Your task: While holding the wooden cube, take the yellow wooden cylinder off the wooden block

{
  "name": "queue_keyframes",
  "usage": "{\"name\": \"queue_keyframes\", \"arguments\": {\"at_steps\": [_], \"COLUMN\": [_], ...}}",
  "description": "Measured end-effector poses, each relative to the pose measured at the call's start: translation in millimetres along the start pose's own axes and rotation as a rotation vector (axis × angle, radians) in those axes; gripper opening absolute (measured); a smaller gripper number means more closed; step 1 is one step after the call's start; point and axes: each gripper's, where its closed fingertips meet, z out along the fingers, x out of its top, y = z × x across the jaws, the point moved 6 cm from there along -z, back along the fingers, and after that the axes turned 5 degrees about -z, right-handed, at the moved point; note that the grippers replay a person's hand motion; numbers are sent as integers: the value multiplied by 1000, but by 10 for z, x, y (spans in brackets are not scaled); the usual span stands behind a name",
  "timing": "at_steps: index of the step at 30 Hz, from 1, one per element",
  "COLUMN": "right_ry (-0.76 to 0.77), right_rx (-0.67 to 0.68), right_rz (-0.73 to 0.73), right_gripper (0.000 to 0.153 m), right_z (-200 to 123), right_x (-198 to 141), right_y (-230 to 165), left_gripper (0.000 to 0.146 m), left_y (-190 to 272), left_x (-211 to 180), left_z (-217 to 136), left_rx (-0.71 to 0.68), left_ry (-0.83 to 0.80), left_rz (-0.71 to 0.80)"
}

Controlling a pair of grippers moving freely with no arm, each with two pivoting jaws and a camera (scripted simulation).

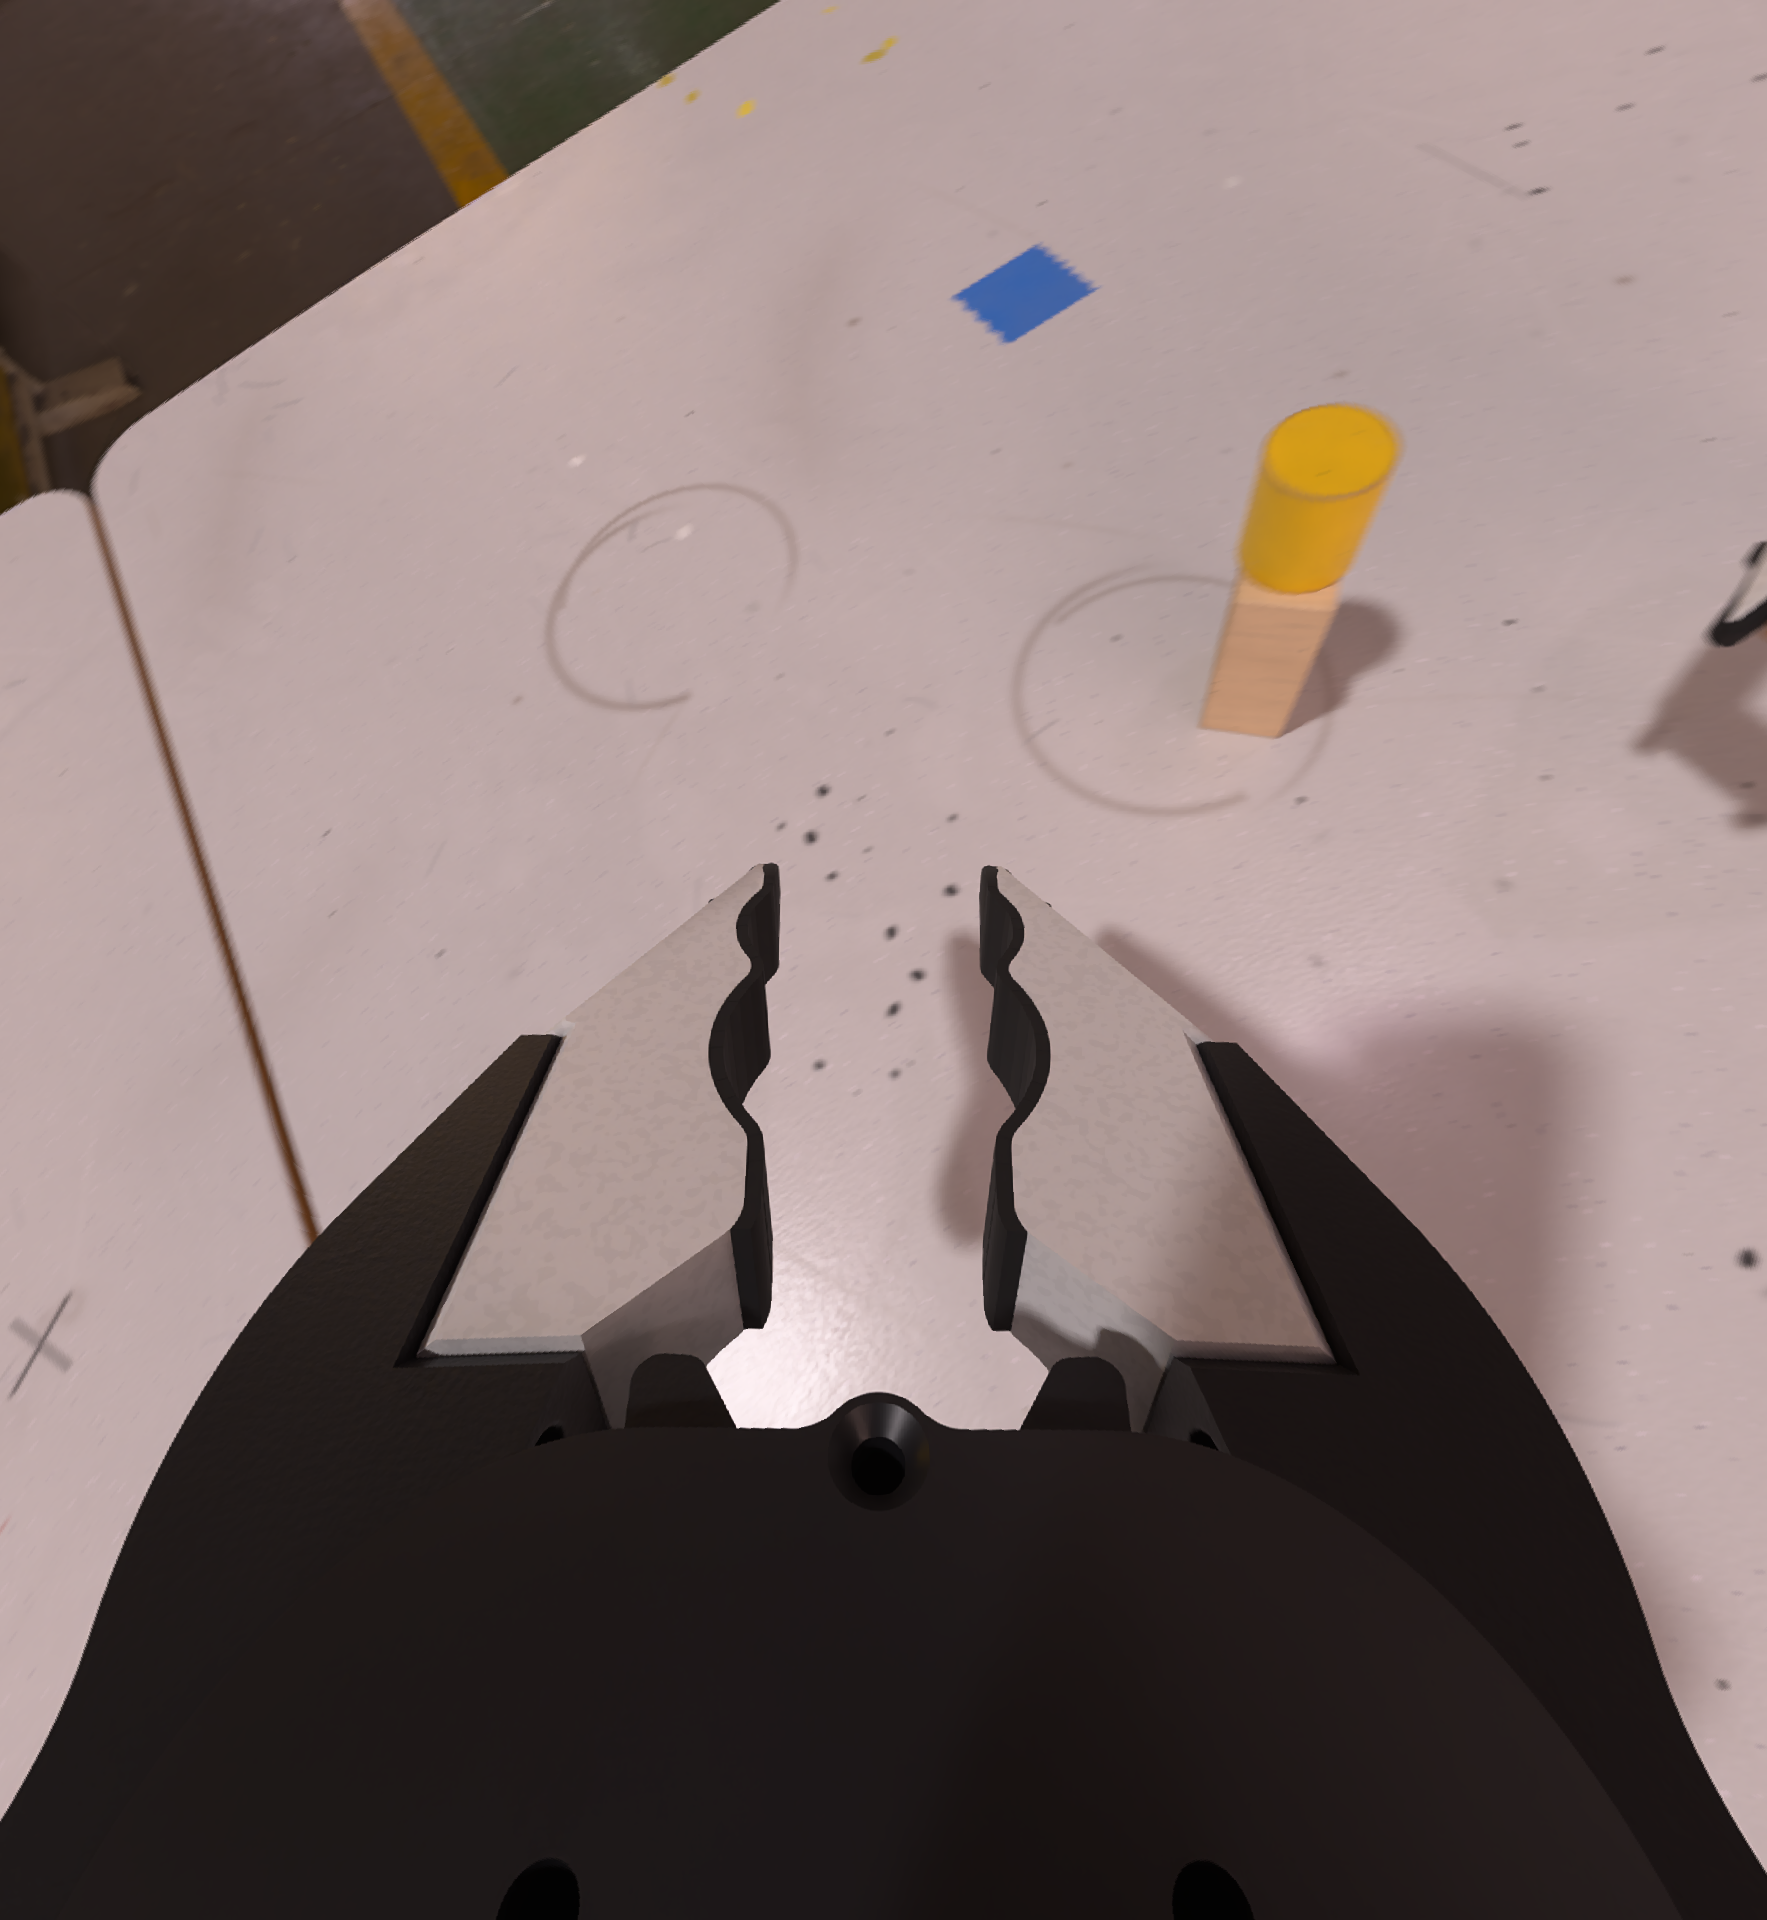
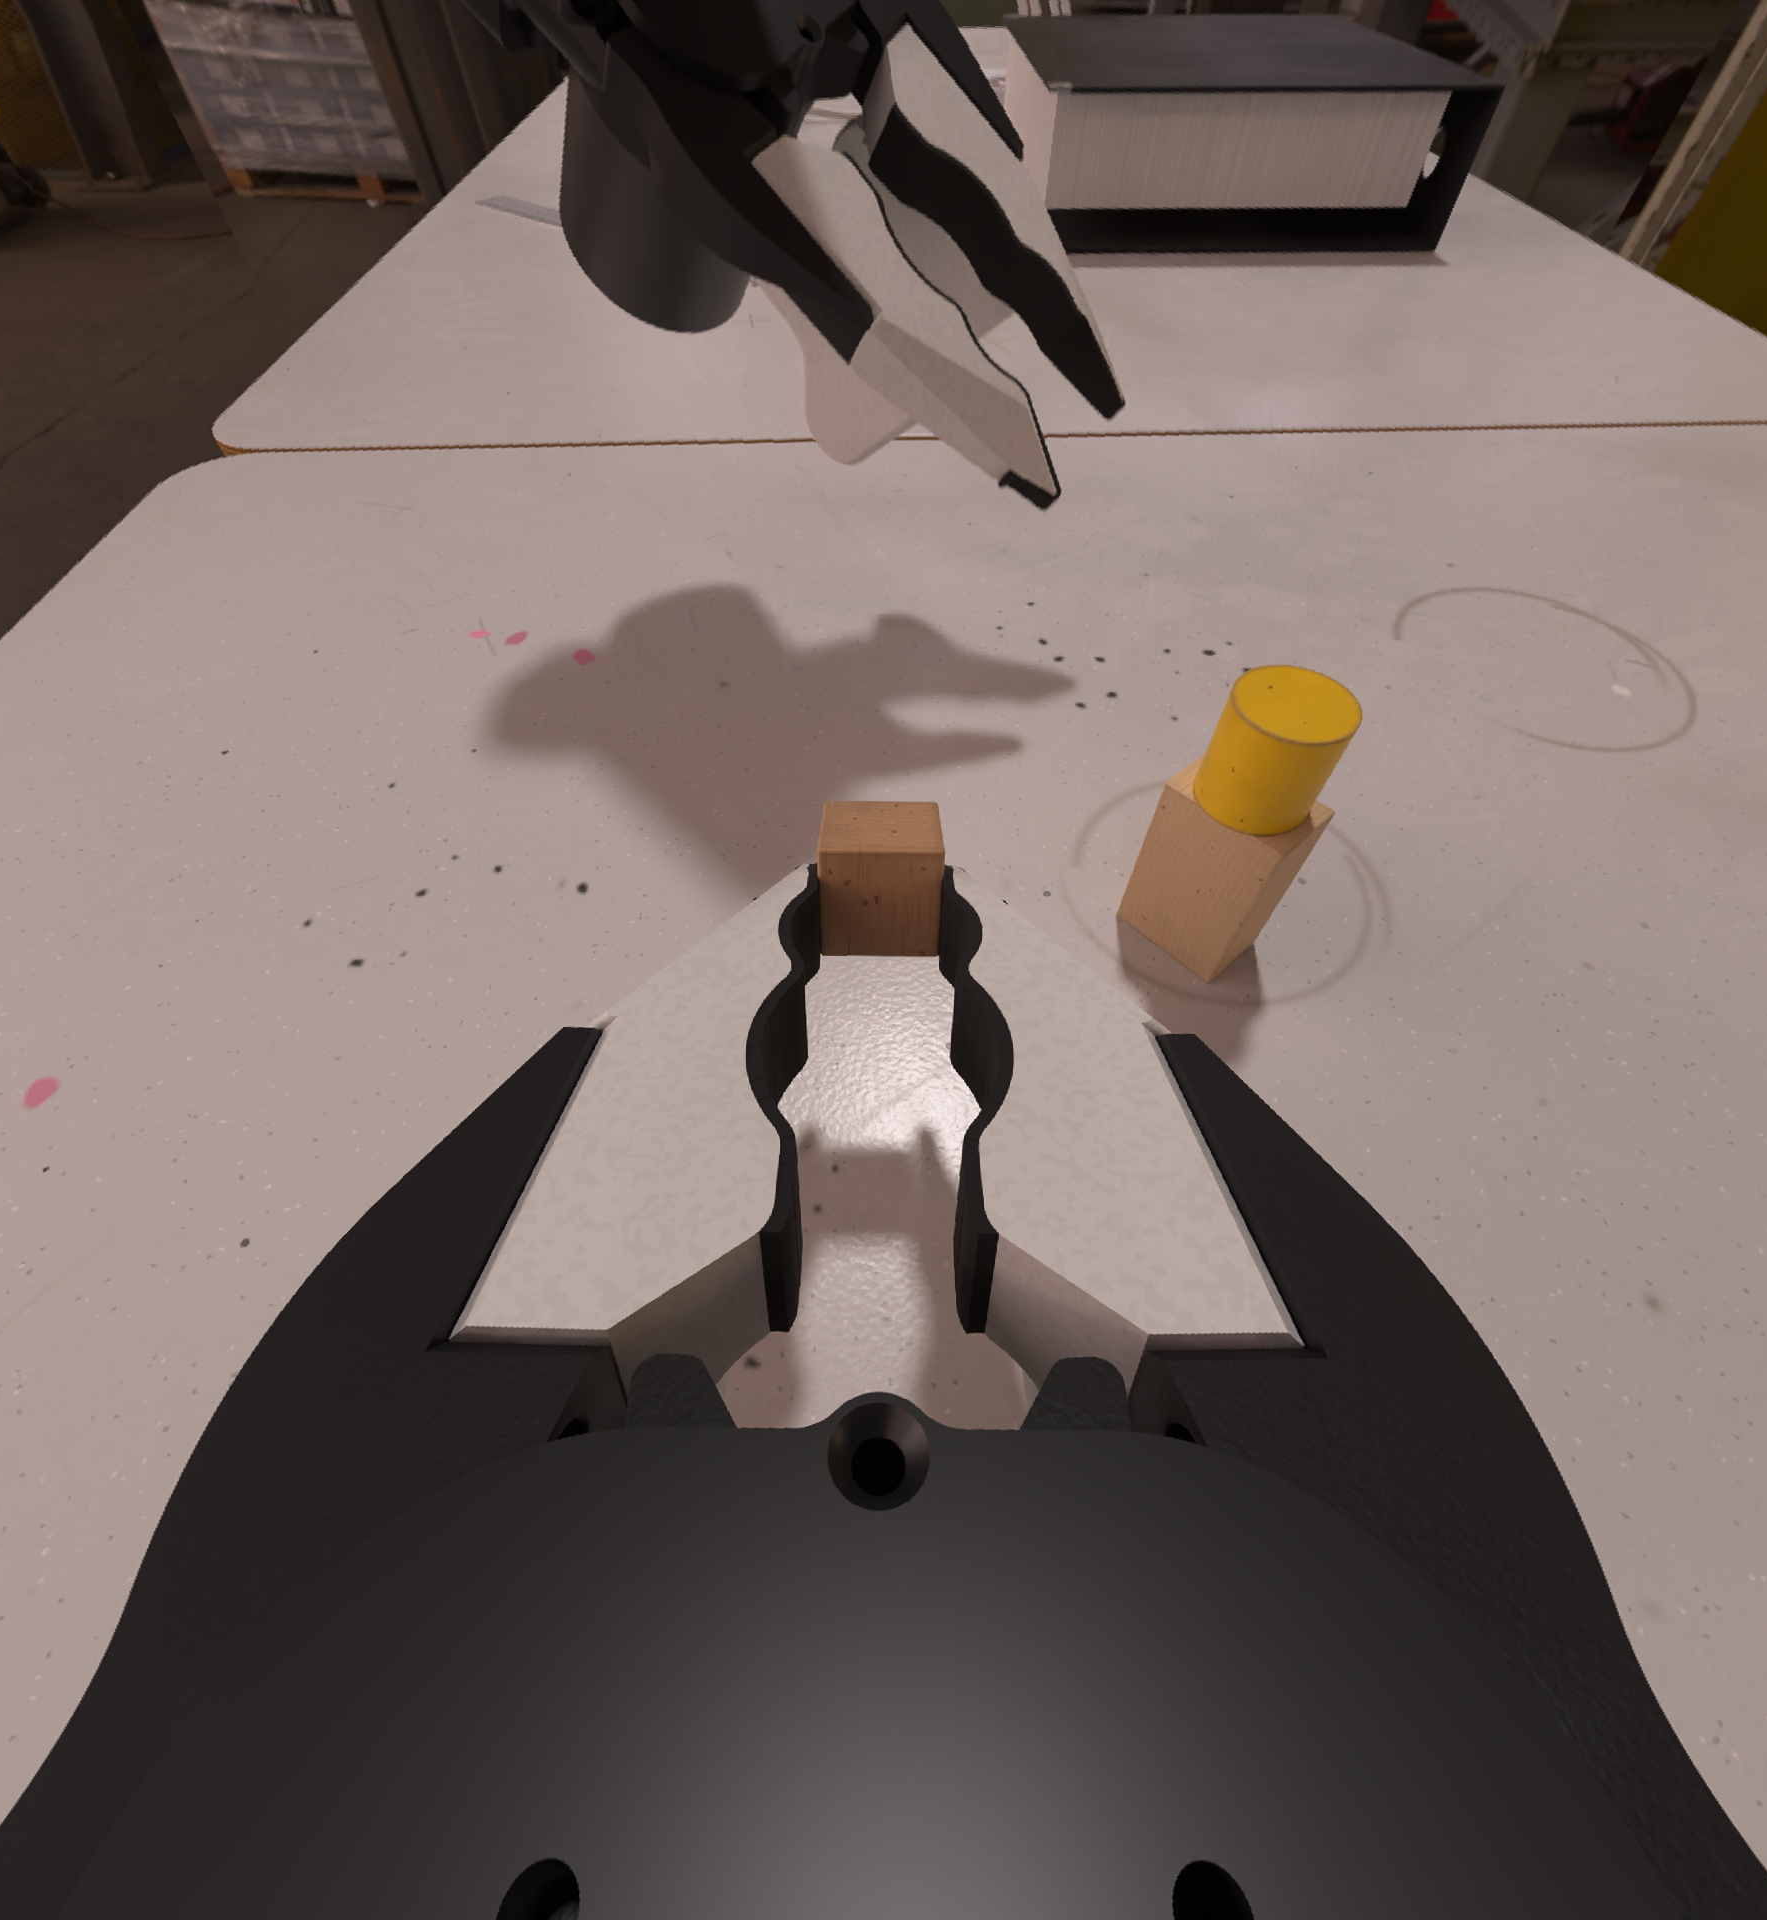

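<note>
The right hand-held gripper is clenching the wooden cube between its fingertips, so the job of lifting the cylinder is falling to the other one. The left hand-held gripper is hanging released above the counter, its jaws parted with nothing between them.

The yellow wooden cylinder is standing upright on top of the wooden block, which is itself standing on end on the counter inside a faint drawn ring. In the left wrist view the stack is lying ahead of the empty fingers and off to their right, well apart from them. The cylinder's long axis is running vertically, in line with the block's.

In the right wrist view the cylinder and block are sitting near the cube-holding fingers, just off to their right, while the left hand-held gripper is hovering above and beyond, pointing down toward the stack. The right one is arguably the nearer, but it is occupied.

The coming move is likely calling for the free fingers to swing rightward and forward, then close across the cylinder's round side above the block. The stack is looking tall and narrow, so a sideways nudge is probably risking a topple.
</note>
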Motion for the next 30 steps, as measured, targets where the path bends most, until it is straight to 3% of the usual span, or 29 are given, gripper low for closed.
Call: {"name": "queue_keyframes", "arguments": {"at_steps": [11, 30], "right_ry": [-55, -72], "right_rx": [11, 56], "right_rz": [40, 76], "right_gripper": [21, 21], "right_z": [58, 80], "right_x": [-33, -46], "right_y": [35, 43], "left_gripper": [42, 39], "left_y": [-345, -13], "left_x": [-354, -239], "left_z": [-10, 75], "left_rx": [29, -38], "left_ry": [-53, -26], "left_rz": [-239, -228]}}
